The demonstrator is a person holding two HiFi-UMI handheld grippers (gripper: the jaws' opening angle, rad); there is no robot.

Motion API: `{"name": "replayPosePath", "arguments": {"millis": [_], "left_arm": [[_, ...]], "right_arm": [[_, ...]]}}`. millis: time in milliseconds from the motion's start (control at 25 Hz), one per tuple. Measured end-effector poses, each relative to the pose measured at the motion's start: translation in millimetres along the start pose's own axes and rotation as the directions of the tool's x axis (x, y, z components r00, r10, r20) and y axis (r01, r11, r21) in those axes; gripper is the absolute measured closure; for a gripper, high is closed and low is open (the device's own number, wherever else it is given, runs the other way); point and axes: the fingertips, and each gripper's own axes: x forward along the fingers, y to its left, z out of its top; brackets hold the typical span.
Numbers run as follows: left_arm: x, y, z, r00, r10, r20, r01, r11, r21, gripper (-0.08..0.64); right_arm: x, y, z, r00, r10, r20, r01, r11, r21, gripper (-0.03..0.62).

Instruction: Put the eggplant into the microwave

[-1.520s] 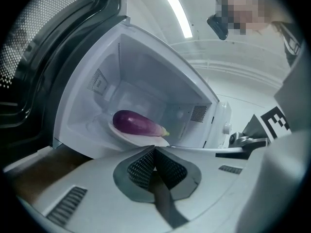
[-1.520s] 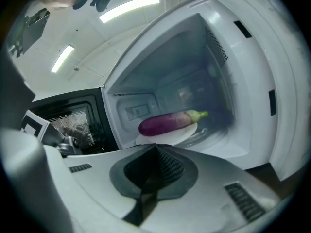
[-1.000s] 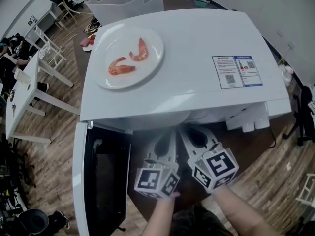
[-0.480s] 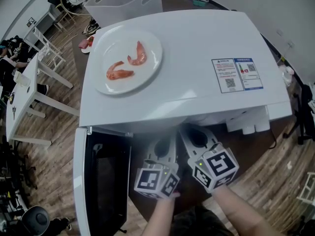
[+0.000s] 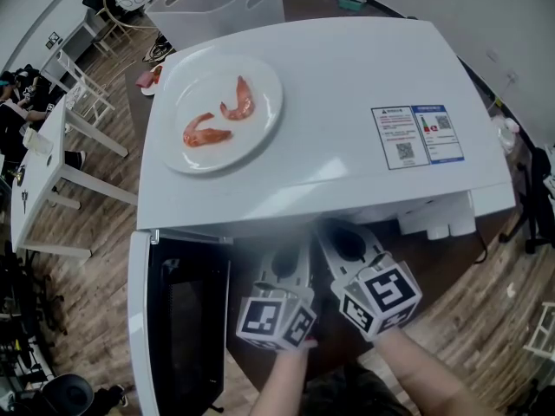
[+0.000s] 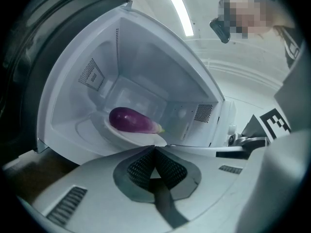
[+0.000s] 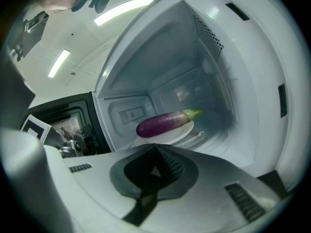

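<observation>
Left claw [image 6: 154,150]: jaws together, tips meeting, nothing between them. It sits at the lower middle of the head view [image 5: 290,254], pointing at the open oven mouth.
Right claw [image 7: 156,147]: jaws also closed on nothing. It lies just right of the left one in the head view [image 5: 344,239] and aims into the same opening.
Marker cubes: one on each claw, at the bottom centre of the head view, the left cube [image 5: 277,321] beside the right cube [image 5: 382,298].
Eggplant [image 6: 132,120]: purple, lying on its side inside the microwave cavity, beyond both claws and touching neither. In the right gripper view [image 7: 163,123] its green stem end points right.
Inner plate [image 7: 182,132]: white, on the cavity floor, carrying the eggplant.
Microwave [image 5: 347,76]: white, filling the middle of the head view, with its cavity facing the bottom edge.
Door [image 5: 140,319]: swung open at the lower left, dark window facing inward.
Top plate [image 5: 260,128]: white, resting on the microwave's top at the upper left and holding two pink shrimps [image 5: 238,100], apart from each other.
Sticker [image 5: 416,133]: printed label on the top's right part.
Desk [image 5: 442,258]: dark brown, showing under the microwave at the lower right.
Bin [image 5: 217,3]: white, behind the microwave at the top edge.
</observation>
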Motion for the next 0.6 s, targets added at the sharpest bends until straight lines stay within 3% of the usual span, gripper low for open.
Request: {"name": "replayPosePath", "arguments": {"millis": [600], "left_arm": [[-18.3, -13.5, 2.5, 1.000, 0.001, 0.003, -0.001, 1.000, 0.019, 0.548]], "right_arm": [[-17.1, 14.6, 7.6, 0.999, 0.026, 0.031, -0.025, 0.999, -0.030, 0.589]]}}
